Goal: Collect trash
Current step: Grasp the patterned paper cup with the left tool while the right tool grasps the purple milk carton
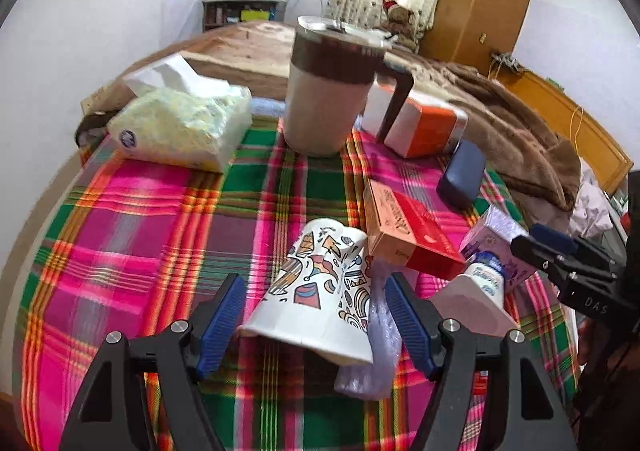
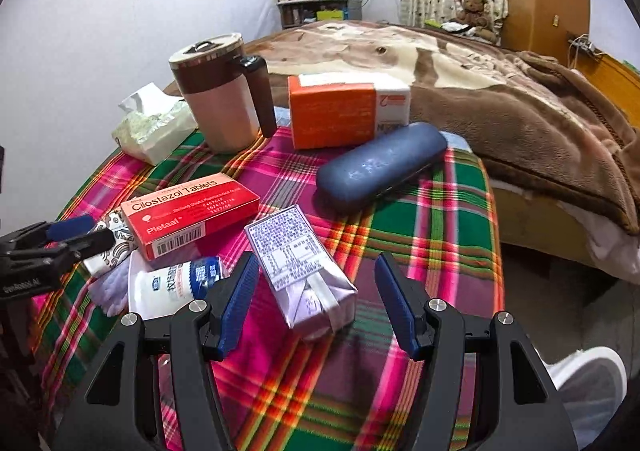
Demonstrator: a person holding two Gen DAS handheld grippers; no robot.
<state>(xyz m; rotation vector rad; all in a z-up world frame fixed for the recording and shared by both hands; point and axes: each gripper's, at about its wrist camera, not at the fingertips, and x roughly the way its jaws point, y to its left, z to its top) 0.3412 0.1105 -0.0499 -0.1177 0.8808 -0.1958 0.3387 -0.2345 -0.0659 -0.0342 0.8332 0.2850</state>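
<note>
Left gripper (image 1: 316, 325) released, jaws straddling the tipped paper cup (image 1: 320, 291), no pad contact. Right gripper (image 2: 316, 305) released around the silver carton (image 2: 304, 275), just right of the cup on the plaid cloth (image 2: 420, 219).

left wrist camera rides just behind the left gripper (image 1: 316, 325), tilted down and close over the plaid counter (image 1: 132, 219), a printed paper cup (image 1: 320, 287) filling its near ground. right wrist camera sits the same way behind the right gripper (image 2: 316, 301), a little further right, close above a silvery carton (image 2: 304, 275). both face the bed (image 2: 460, 91) and curtained window, and both catch the red tablet box (image 2: 192, 211), the mug (image 1: 328, 87), and each other's gripper at the frame edge.
</note>
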